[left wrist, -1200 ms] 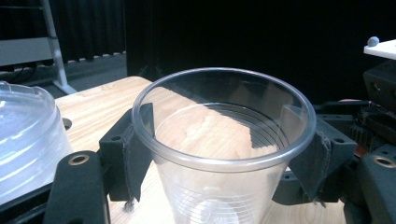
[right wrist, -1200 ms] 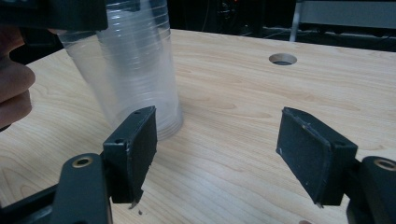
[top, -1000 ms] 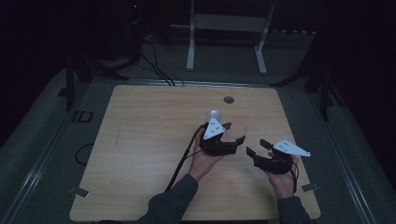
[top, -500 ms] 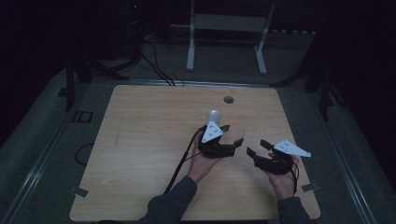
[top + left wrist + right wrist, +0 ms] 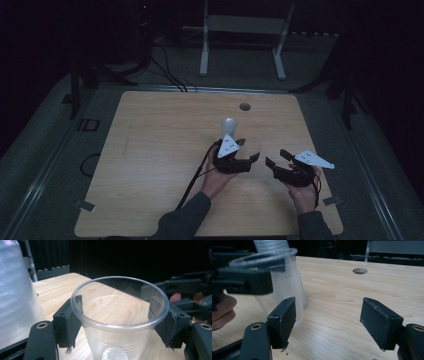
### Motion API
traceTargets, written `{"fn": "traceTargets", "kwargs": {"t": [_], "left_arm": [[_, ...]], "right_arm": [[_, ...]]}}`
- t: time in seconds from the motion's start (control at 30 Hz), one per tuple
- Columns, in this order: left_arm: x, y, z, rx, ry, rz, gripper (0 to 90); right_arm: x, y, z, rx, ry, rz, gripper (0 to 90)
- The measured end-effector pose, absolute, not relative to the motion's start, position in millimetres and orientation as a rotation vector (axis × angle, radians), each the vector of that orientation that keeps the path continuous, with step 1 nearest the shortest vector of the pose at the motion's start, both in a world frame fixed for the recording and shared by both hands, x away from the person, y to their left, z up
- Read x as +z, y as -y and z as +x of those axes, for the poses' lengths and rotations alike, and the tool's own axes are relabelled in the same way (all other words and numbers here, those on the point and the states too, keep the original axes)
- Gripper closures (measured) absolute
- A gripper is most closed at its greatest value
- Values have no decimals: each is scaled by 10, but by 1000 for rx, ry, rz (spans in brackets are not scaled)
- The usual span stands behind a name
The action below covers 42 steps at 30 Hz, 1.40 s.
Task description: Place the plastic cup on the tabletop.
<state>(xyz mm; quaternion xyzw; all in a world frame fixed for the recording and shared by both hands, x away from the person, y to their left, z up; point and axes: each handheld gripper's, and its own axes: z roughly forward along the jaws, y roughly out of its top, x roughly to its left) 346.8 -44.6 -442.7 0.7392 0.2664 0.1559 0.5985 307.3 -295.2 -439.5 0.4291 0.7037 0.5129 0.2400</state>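
Cup [image 5: 117, 317] clamped upright between left gripper [image 5: 239, 159] pads, just below the rim, over table [image 5: 150, 150]. Stack [image 5: 228, 126] of cups just beside. Right gripper [image 5: 328, 322] near, jaws apart, holding nothing.

Looks like a lab / recording rig, not a home. Dim room w/ one bare wooden table [image 5: 165, 150] lit in the middle, dark all round it. Round cable hole [image 5: 245, 106] near table's far edge. Beyond the table: white metal stand [image 5: 243, 30] on the floor, black cables [image 5: 167, 75] trailing off to its left, dark tripod legs [image 5: 82, 75] by the table's far left corner. Grey carpeted floor [image 5: 45, 145] w/ tape marks beside the table.
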Motion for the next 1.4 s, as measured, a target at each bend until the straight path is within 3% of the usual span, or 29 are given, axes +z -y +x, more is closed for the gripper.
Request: {"fn": "traceTargets", "kwargs": {"t": [1.4], "left_arm": [[-4836, 643, 3396, 306, -606, 1846, 263]], "right_arm": [[-4365, 3029, 3045, 1429, -1857, 1205, 284]]}}
